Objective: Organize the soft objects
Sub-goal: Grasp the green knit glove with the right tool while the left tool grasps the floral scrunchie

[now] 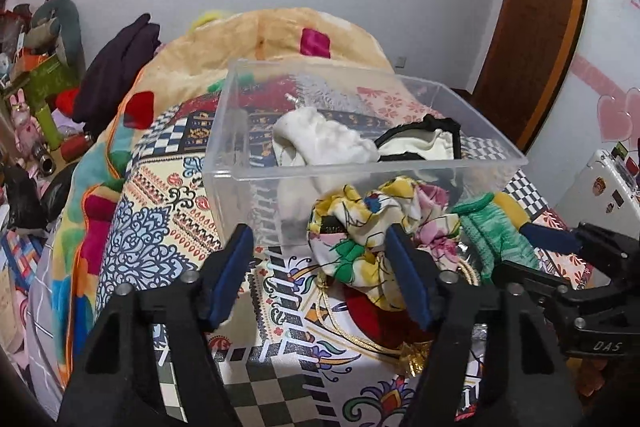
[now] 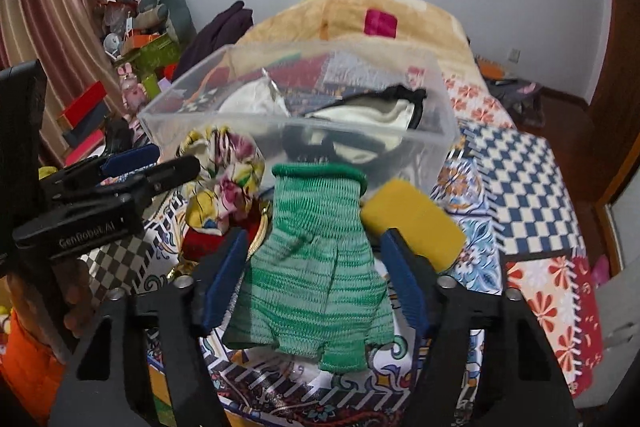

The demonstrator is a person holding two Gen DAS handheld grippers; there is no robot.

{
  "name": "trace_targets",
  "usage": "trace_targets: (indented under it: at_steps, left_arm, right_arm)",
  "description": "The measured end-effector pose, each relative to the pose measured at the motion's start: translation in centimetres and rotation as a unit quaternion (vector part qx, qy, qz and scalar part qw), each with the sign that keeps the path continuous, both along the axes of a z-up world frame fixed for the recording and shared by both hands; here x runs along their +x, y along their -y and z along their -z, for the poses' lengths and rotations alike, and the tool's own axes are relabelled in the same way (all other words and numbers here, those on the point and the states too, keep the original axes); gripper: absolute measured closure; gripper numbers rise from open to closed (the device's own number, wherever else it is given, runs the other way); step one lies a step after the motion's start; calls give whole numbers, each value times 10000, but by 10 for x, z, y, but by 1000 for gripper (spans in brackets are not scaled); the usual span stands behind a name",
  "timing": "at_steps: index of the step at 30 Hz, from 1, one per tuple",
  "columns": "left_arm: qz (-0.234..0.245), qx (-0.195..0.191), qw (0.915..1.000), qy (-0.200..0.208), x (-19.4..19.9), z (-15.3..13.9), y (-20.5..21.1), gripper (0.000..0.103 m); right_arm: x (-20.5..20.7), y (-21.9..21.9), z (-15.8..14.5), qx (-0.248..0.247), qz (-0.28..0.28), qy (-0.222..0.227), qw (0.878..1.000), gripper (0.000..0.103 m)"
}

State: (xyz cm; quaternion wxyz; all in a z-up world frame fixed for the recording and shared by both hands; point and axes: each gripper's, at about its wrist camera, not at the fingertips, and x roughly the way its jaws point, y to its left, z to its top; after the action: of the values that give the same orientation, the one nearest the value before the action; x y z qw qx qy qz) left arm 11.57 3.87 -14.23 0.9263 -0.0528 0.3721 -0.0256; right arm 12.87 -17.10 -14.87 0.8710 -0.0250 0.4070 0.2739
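A clear plastic box (image 1: 248, 171) stands on the patterned bedspread and holds a white cloth (image 1: 324, 139) and a black-trimmed white piece (image 1: 424, 141). In front of it lie a floral scrunchie (image 1: 360, 227), a green knit glove (image 2: 316, 267), a yellow sponge (image 2: 412, 223) and a red pouch with gold cord (image 1: 372, 323). My left gripper (image 1: 320, 267) is open, its right finger against the scrunchie. My right gripper (image 2: 316, 275) is open with the green glove between its fingers; it also shows in the left wrist view (image 1: 552, 239).
A folded beige blanket (image 1: 256, 39) lies behind the box. Dark clothing (image 1: 116, 67) and cluttered shelves (image 1: 36, 79) are at the left. A wooden door (image 1: 532, 27) is at the right. The bed edge drops off at the right (image 2: 576, 267).
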Motion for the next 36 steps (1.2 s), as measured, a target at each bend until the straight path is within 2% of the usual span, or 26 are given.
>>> trace_targets:
  at_steps: [4,5,6,10,14,20,30,36]
  left_arm:
    - [76,-8,9997,-215,7,8,2,60]
    - [96,-4,9997,-242,7,9,4,64]
    - [123,1,9996,-266,8,10,5,72]
    - [206,67,9995,-208,6,9,10,89]
    - [234,65,9997,-34,-1,4,10,93]
    - [245,-3,9995,182,-13,-6,5,96]
    - [375,-259,9941,986,-35,-63,0,96]
    - [371,-182,9920,1194,-20,-86,3,96]
  right_arm:
    - [1,0,8,41,-23,-159,9999,57]
    - [1,0,9,64,-29,-187,9998,64]
    - [1,1,9,90,-33,-203,9997,70]
    - [-3,3,6,154,-5,-137,9998,78]
    - [-8,5,-3,236,-40,17,9997,82]
    - [-16,13,-26,390,-25,359,9986,83]
    - [-10,14,-77,574,247,1103,9919,83]
    - [10,8,-102,657,383,1452,9865,83]
